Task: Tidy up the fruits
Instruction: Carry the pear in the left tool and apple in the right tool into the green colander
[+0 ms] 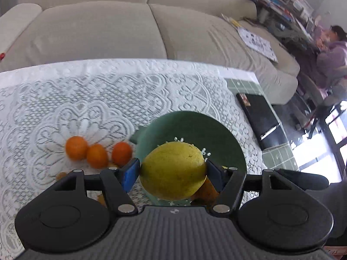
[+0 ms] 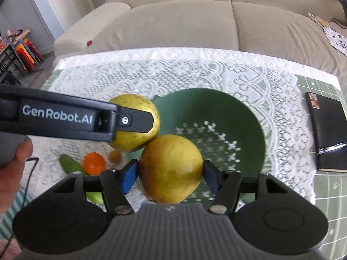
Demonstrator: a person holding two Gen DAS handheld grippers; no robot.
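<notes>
Two pears being carried over the green colander [image 2: 249, 117].
Left gripper [image 1: 172, 172] and right gripper [image 2: 170, 174] are each clamping a firm, smooth, bruisable pear [image 1: 172, 171] [image 2: 171, 169] across its belly.

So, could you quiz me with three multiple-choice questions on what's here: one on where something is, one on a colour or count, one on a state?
1. Where does the black book lie?
A. inside the bowl
B. on the table to the right of the bowl
C. on the sofa

2. What colour is the bowl?
A. green
B. red
C. white

3. What is the right gripper doing?
A. hanging open with nothing in it
B. gripping an orange
C. gripping a yellow fruit between its fingers

Answers:
1 B, the book rests flat near the table's right edge, apart from the bowl.
2 A, its wall and perforated bottom are green.
3 C, both blue pads press against the yellow fruit's sides above the bowl.
</notes>
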